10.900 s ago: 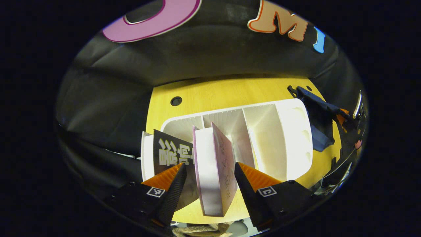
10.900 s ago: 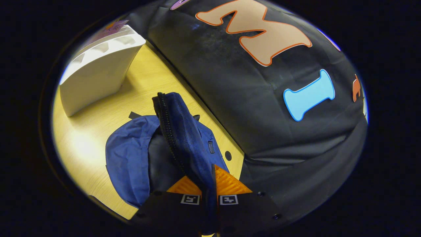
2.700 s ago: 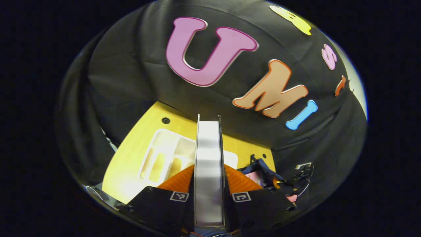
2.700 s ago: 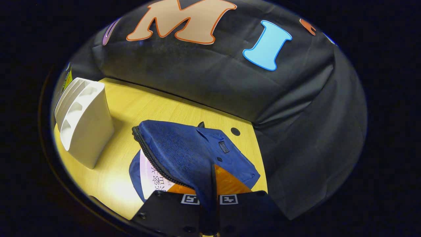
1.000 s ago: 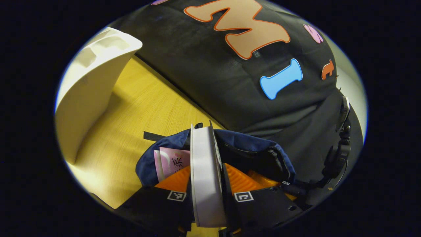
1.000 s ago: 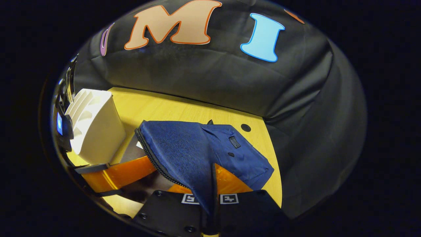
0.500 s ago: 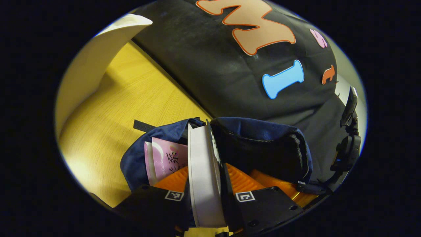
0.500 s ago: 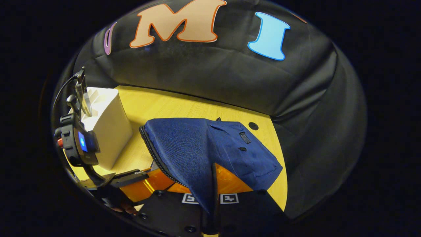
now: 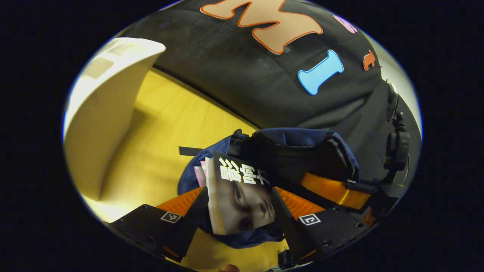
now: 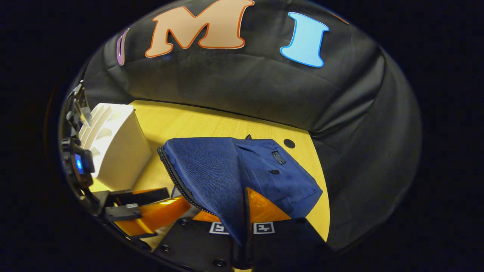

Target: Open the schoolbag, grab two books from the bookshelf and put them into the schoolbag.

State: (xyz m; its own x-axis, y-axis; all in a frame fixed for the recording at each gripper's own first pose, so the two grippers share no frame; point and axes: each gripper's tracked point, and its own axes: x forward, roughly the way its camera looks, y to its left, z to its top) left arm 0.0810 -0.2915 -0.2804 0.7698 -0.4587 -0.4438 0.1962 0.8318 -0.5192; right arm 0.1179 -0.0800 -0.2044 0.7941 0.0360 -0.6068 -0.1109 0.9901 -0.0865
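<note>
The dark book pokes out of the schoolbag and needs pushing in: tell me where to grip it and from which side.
Grip the dark book at its near end, outside the schoolbag, jaws across its thickness, cover to back. Come from the mouth side, where the left gripper sits open; its far end is inside.

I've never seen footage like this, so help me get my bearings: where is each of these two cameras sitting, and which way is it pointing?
Left gripper view: rides on the left gripper, looking down into the open schoolbag, where a dark-covered book lies between its spread fingers; the other gripper's finger crosses at the right.
Right gripper view: rides on the right gripper, which pinches the schoolbag's flap up; the other gripper shows lower left.
Shared: schoolbag, white bookshelf, yellow table.
</note>
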